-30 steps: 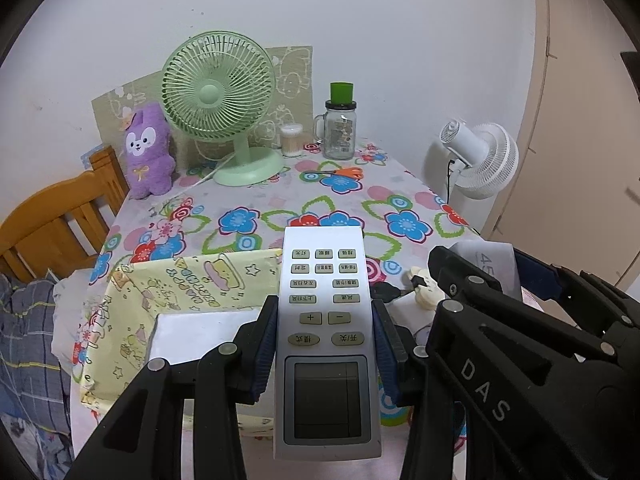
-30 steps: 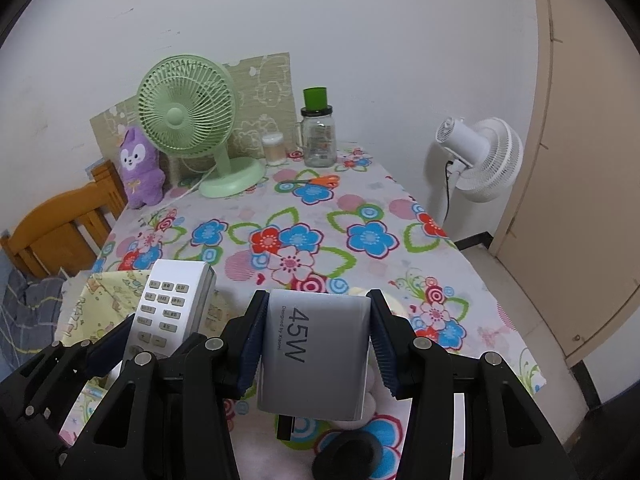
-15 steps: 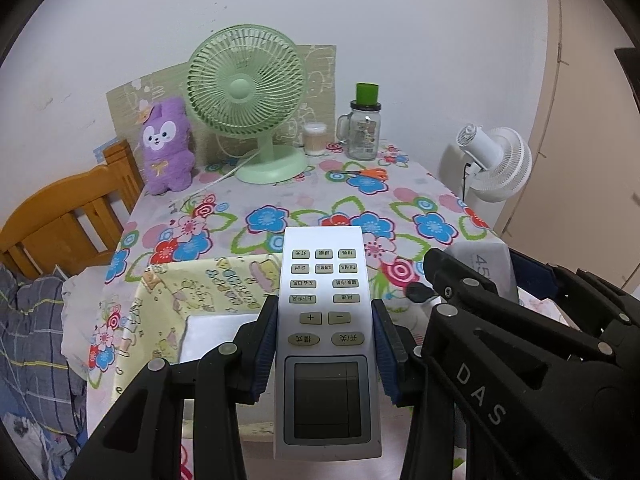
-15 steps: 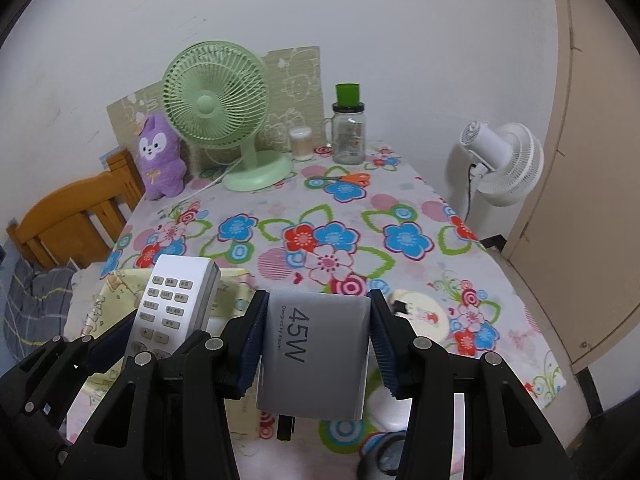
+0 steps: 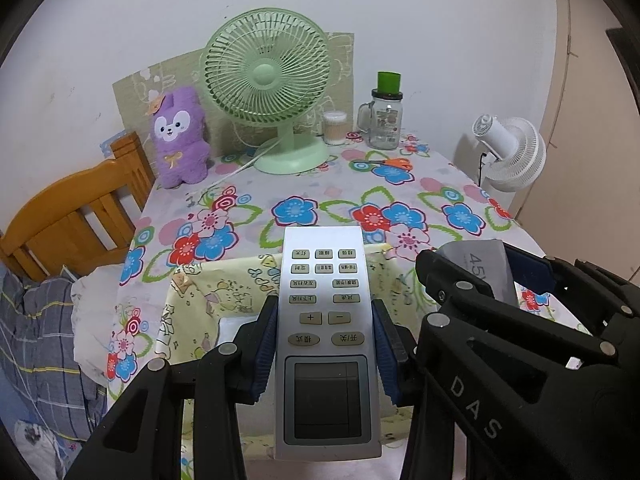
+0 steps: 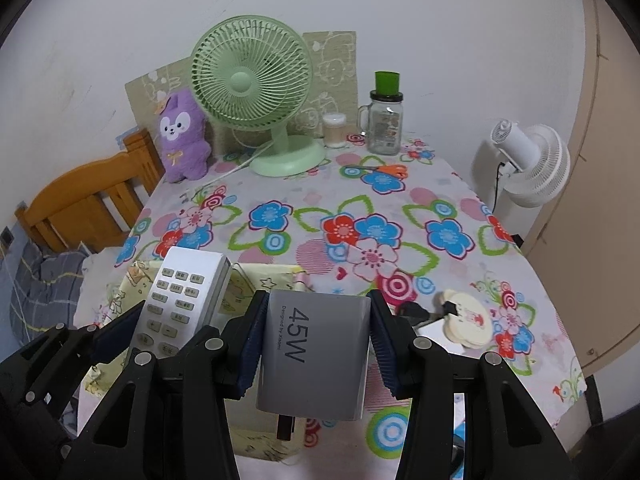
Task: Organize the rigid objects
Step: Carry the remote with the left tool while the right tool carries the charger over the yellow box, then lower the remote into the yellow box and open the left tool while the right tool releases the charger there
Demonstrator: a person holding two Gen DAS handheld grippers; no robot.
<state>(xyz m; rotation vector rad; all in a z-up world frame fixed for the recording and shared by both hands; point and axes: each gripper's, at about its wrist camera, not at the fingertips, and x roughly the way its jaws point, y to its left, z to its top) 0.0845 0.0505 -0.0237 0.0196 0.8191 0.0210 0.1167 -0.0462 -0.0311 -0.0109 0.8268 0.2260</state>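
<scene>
My left gripper [image 5: 325, 312] is shut on a silver-grey remote control [image 5: 325, 380], buttons facing up, pads pressing on its two long sides. It hangs over a yellow printed fabric box [image 5: 216, 292] at the table's near left. Just to its right, my right gripper [image 6: 318, 308] is shut on a grey charger block [image 6: 316, 352] marked 45W, its plug prongs pointing down. In the right wrist view the remote [image 6: 180, 300] shows at lower left above the same fabric box [image 6: 256, 280]. In the left wrist view the charger [image 5: 476, 264] peeks out at right.
The flowered tablecloth [image 5: 320, 192] carries a green desk fan [image 5: 266, 76], a purple plush [image 5: 178, 136], a glass jar [image 5: 386, 120] and orange scissors [image 5: 390, 162] at the back. A cream round item [image 6: 466, 318] lies near right. Wooden chair [image 5: 72, 216] left, white fan [image 5: 512, 152] right.
Both grippers have slid leftward and back together with their loads, so the table scene has shifted right in both views. The cream round item has come into the right wrist view. Grips unchanged.
</scene>
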